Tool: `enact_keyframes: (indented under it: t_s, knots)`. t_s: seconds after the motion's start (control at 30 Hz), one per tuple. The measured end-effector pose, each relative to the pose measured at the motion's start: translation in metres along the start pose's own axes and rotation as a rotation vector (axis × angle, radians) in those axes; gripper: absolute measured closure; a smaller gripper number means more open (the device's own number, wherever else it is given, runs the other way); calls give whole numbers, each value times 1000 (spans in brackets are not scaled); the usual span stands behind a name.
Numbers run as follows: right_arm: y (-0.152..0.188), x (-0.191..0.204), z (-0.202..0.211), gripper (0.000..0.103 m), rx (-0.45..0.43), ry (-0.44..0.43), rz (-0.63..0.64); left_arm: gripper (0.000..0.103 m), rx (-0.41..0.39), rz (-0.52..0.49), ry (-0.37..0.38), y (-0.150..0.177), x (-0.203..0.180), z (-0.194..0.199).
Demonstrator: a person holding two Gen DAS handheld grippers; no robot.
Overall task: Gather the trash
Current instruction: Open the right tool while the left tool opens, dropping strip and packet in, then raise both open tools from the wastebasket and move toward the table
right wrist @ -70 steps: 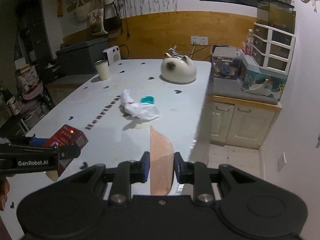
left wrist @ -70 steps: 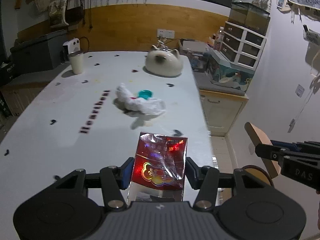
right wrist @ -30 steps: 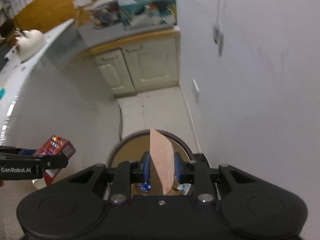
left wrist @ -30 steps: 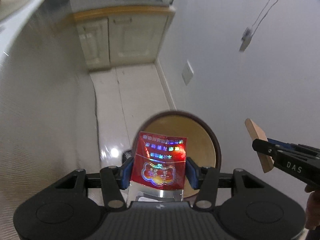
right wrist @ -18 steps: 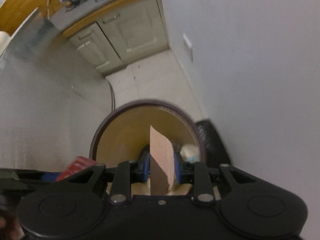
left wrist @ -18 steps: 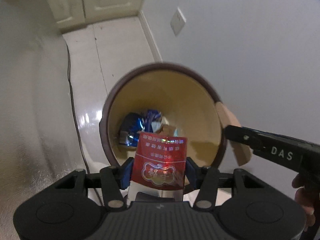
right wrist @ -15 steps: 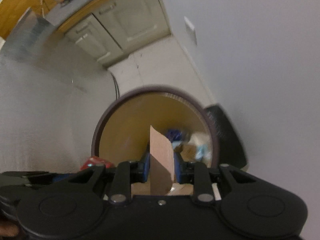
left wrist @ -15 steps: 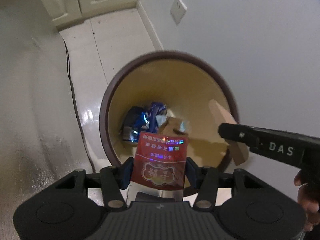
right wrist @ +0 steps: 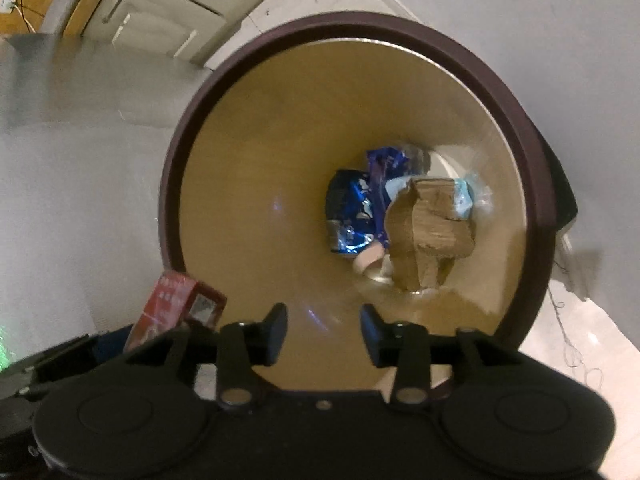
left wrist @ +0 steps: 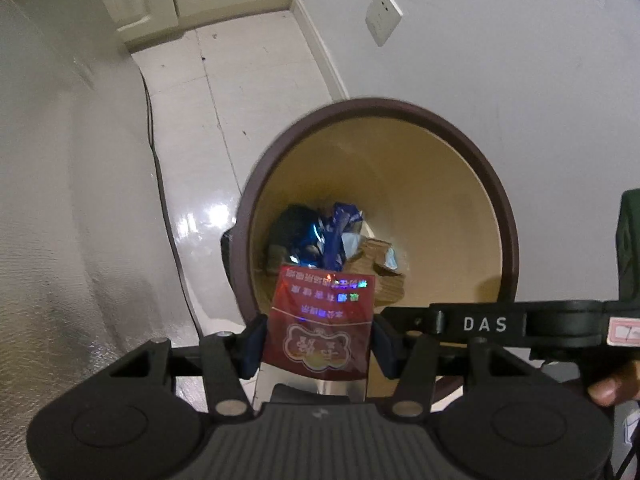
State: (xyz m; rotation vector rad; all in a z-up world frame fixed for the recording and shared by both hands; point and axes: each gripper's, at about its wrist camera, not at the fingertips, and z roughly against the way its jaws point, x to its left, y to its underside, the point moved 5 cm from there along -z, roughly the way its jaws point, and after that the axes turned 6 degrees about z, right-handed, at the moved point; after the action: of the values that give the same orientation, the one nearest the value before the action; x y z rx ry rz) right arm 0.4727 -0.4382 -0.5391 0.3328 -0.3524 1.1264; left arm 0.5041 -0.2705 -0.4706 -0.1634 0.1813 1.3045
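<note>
I hold both grippers over the round trash bin [left wrist: 506, 216], which stands on the pale tiled floor [left wrist: 240, 92] in the corner beside the white wall [left wrist: 500, 40], both pointing steeply down into its mouth. My left gripper [left wrist: 318, 338] is pinching the red packet [left wrist: 320, 328] flat between its blue pads, the packet's upper edge hanging over the near rim of the bin. My right gripper [right wrist: 323, 334] has its jaws spreading apart with nothing between them, above the bin's tan inner wall [right wrist: 260, 184]. At the bottom of the bin lie a torn piece of brown cardboard [right wrist: 430, 232], crumpled blue foil wrappers [right wrist: 356, 208], and a small pale flat piece [right wrist: 368, 260] just beside the cardboard's lower left edge. In the left view my right gripper's black finger crosses just over the bin's near right rim, with a fingertip [left wrist: 606, 392] of my hand showing at the right edge.
</note>
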Motion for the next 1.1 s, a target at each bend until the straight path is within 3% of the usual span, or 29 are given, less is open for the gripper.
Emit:
enact_keyframes:
  t_s: [0.13,0.17,0.2,0.27,0.67,1.1]
  knots:
    - [2,-7,7,56,-16,30,-13,47,13,-8,33,3,-11,-8]
    - [2,-8,9,56,-24,38,-18,43,17,-10,47,4,-13,-10]
    - [1,-12,13,56,-34,47,-21,29,23,-10,49,4,-15,-12]
    - [1,-15,18,56,-49,60,-29,17,23,-19,41,5,-18,-15]
    - [7,-8,40,55,-82,79,48,17,39,-27,25,14,-19,-10]
    - [24,3,81,43,-134,163,230,0,12,42,24,29,-1,22]
